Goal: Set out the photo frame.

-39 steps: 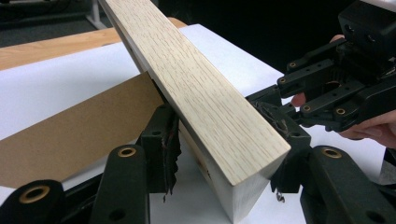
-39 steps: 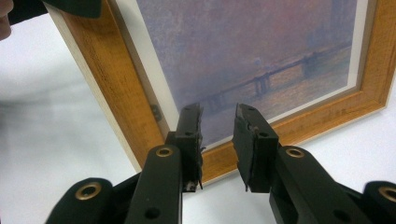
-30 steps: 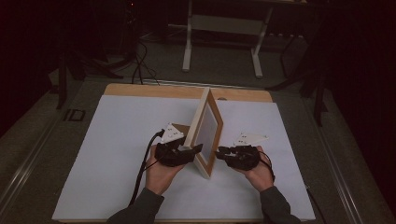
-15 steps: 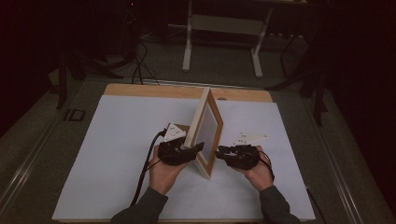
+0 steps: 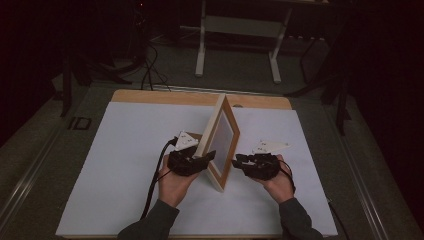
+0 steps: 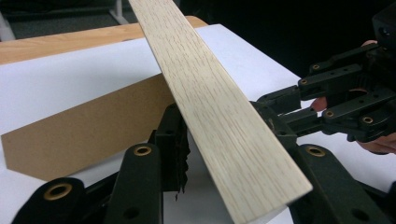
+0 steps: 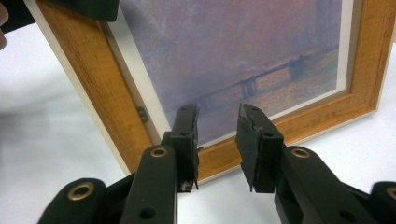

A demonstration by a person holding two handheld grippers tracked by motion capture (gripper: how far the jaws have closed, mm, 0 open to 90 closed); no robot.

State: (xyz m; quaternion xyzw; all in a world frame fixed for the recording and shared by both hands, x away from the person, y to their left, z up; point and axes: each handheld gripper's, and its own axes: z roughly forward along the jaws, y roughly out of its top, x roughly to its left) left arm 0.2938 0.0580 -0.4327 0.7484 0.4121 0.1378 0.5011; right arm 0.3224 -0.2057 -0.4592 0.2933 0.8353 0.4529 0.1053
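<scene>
Table surface: white sheet (image 5: pixel 125 165) covering a wooden tabletop (image 5: pixel 165 96), whose far edge stays bare.
Floor beyond table: white metal stand legs (image 5: pixel 202 50), dark cables (image 5: pixel 150 70).
Left of table: small black rectangular outline (image 5: pixel 79 123) on grey floor.

Left tongs (image 5: pixel 207 157) have just been closing; right tongs (image 5: pixel 239 161) gape.

The high view looks forward and down over the bench (image 5: pixel 125 150) from the person's side. The left gripper view sits close against the picture frame's (image 6: pixel 210 107) wooden edge; the right gripper view faces its printed front at close range. All three share that frame.
</scene>
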